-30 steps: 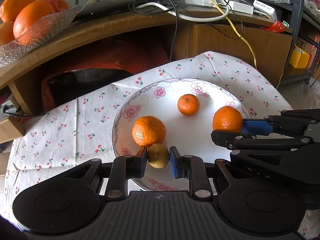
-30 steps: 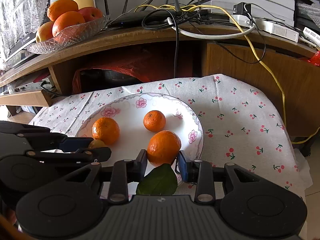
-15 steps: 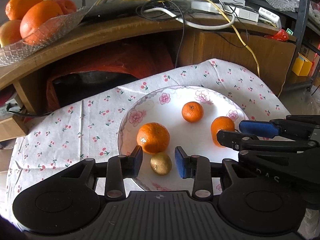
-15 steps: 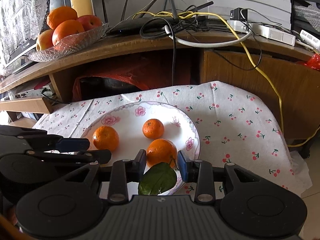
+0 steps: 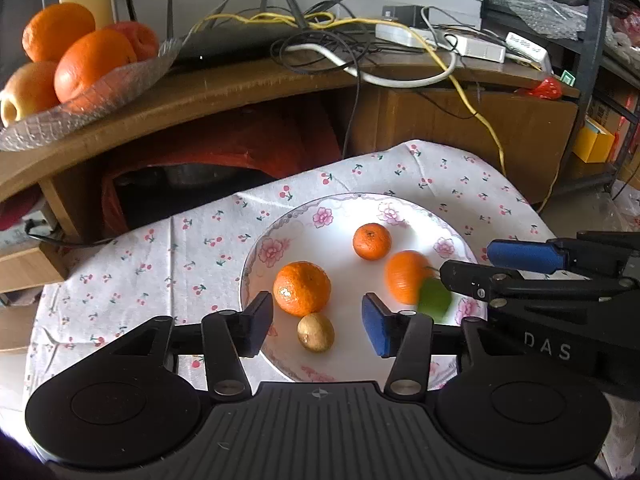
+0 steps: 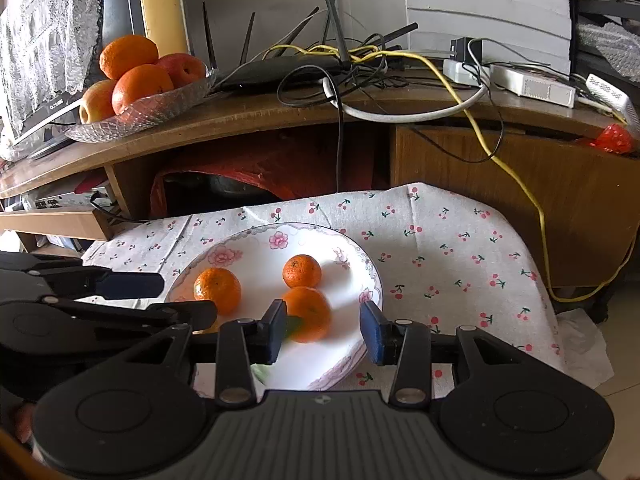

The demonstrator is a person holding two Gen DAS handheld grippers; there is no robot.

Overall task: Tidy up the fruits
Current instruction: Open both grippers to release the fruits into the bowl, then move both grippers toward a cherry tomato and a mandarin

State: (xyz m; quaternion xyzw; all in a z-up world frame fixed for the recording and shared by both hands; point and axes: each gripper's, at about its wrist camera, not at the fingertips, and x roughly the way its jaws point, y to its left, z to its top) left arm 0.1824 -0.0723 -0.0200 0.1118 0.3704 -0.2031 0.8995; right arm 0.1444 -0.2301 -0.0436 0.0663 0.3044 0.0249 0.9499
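Flowered plate, one, sat on the cherry-print cloth. It held three oranges: large, small, and leafed, the last near the right rim. One small brown fruit lay at the near edge. Left gripper and right gripper both stood spread wide, empty. Bare cloth lay right of the plate.

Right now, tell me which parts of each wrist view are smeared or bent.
Left wrist view: the orange with the green leaf is motion-blurred, its leaf a green smear; the small brown fruit between the open left tongs stays sharp. Right wrist view: the same orange is soft between the open right tongs, and the wooden shelf bows from fisheye.
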